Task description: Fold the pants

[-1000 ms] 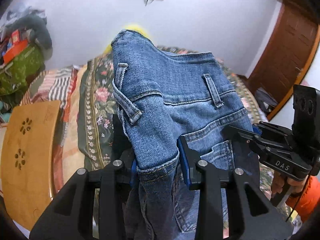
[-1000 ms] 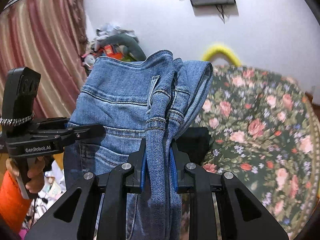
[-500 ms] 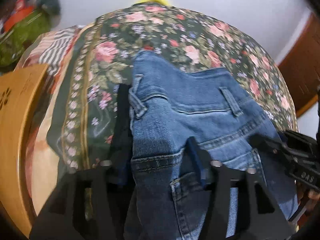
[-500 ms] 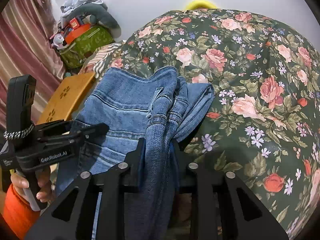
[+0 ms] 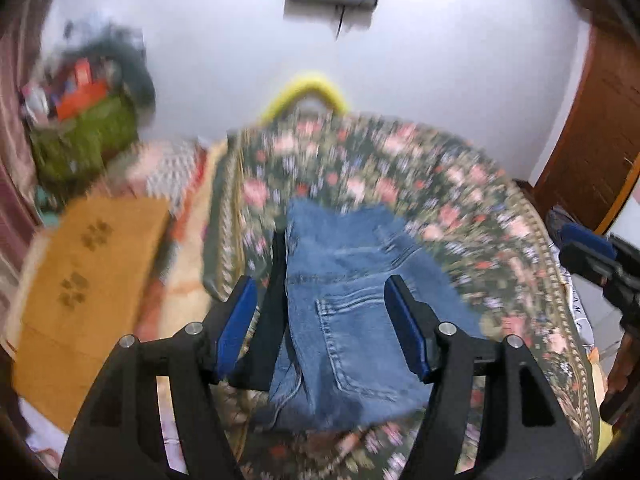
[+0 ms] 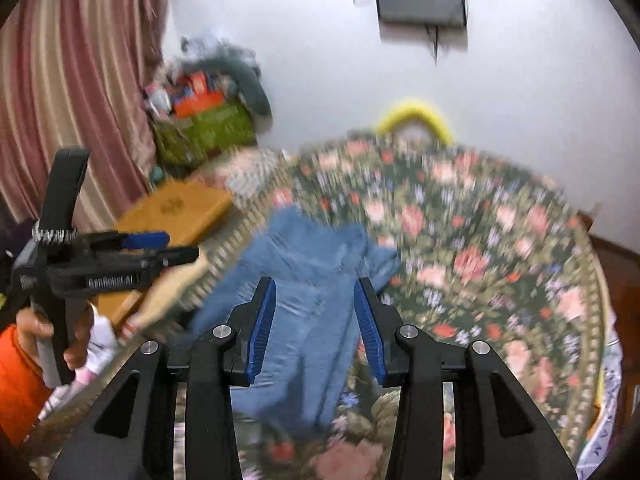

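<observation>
The blue jeans [image 5: 352, 320] lie folded in a bundle on the floral bedspread [image 5: 460, 200], waistband away from me, back pocket up. My left gripper [image 5: 326, 312] is open above them, jaws wide on either side of the pocket, holding nothing. In the right wrist view the jeans [image 6: 312, 300] lie below my right gripper [image 6: 316, 320], which is also open and empty. The left gripper [image 6: 160, 248] shows at the left of that view, held by a hand. The right gripper's tip shows at the right edge of the left view [image 5: 592, 252]. Both views are motion-blurred.
A wooden lap table [image 5: 88, 280] lies left of the bedspread. A dark cloth [image 5: 272, 312] lies under the jeans' left edge. A cluttered green bag [image 6: 204, 128] stands by the curtain [image 6: 72, 80]. A wooden door [image 5: 600, 120] is at right.
Both grippers let go of the jeans, which dropped onto the bedspread. Both grippers opened and pulled back and upward; the views tilted up toward the wall.
</observation>
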Tool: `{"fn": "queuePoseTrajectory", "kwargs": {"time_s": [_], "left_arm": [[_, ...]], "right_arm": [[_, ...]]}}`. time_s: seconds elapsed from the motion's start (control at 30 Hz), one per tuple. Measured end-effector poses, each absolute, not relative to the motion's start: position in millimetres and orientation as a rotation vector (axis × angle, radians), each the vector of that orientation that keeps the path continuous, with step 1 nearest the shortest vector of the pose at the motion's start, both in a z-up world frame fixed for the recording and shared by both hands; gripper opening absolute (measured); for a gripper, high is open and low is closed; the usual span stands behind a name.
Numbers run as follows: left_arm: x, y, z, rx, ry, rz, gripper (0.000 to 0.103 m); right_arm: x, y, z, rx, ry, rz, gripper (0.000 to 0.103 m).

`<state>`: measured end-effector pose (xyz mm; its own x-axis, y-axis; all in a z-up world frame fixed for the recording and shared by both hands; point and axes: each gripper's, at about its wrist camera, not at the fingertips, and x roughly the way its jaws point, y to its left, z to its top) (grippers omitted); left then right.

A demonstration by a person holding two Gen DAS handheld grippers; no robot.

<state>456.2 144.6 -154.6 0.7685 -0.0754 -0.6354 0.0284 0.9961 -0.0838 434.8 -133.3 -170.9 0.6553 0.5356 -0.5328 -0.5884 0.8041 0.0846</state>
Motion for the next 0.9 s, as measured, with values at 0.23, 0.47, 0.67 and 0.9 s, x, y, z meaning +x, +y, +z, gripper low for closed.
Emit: {"fn": "queuePoseTrajectory", "kwargs": {"time_s": [0.23,0.47,0.67,0.9], "left_arm": [[335,112,-52,0.006,0.462,-0.095,0.065],[218,90,0,0.041,0.268,-0.083,0.066],[149,82,6,0.011,0.174,-0.064,0.079],[114,68,1,0.037,0.129,-0.04,0.101]], "right_arm": [[325,-165,-79,-0.027,0.315,0.682,0.037],[222,-186,-40,-0.016,0.133,0.695,0.037],[168,-193,-35,-0.03,0.064,0.672,0.046],[148,-195,-43,-0.017,0.02,0.614,0.099]]}}
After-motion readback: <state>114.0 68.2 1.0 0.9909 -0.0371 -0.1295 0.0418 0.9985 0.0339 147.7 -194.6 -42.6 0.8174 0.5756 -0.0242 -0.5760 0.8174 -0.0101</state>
